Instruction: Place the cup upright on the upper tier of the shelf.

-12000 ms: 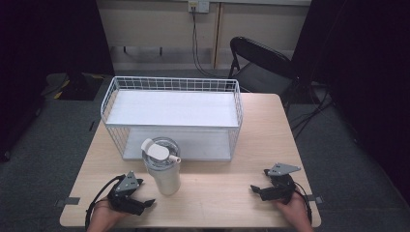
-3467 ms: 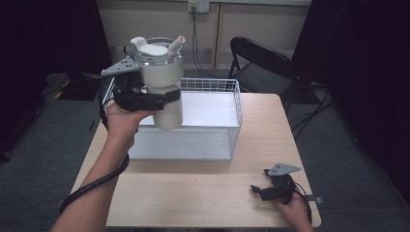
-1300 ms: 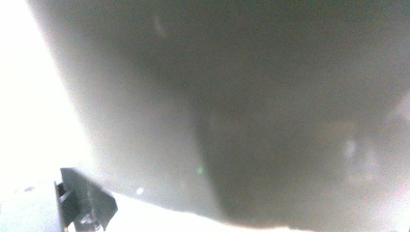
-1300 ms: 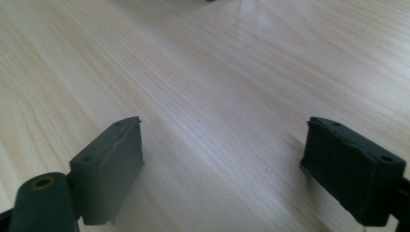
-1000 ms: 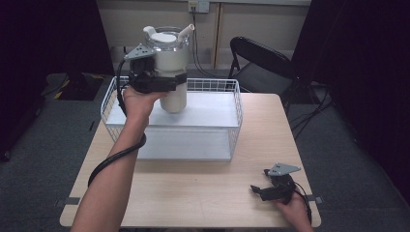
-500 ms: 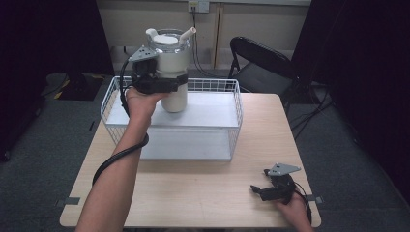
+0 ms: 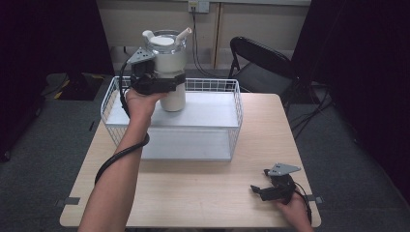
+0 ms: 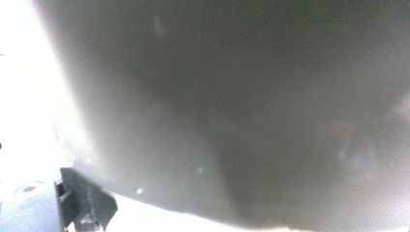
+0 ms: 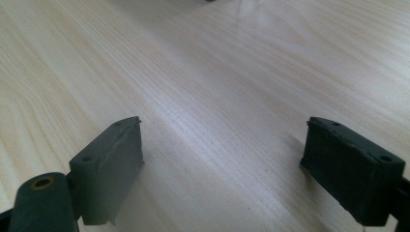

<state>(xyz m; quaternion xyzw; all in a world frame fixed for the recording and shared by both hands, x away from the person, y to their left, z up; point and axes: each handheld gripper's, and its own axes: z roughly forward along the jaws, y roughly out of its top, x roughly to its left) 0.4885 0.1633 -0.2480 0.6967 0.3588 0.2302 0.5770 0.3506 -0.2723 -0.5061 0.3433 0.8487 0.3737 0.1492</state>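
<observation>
In the high view, the left gripper (image 7: pixel 167 83) held the white jug (image 7: pixel 169 63) clamped in its jaws above the wire basket (image 7: pixel 236 121) at the counter's (image 7: pixel 203 188) 11 o'clock. In the left gripper view, the jug (image 8: pixel 241 106) blurred close against the lens. In the right gripper view, the right gripper (image 9: pixel 222 169) rested on the counter (image 9: pixel 217 72) with its jaws wide, nothing between them.

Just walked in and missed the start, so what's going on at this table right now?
A person is working with a hand-held gripper in each hand. The left gripper is clamped around a white lidded jug and holds it in the air above the white wire basket at the far side of the wooden table. The jug isn't set down yet. The right gripper rests near the table's front right corner, jaws apart, holding nothing.
</observation>
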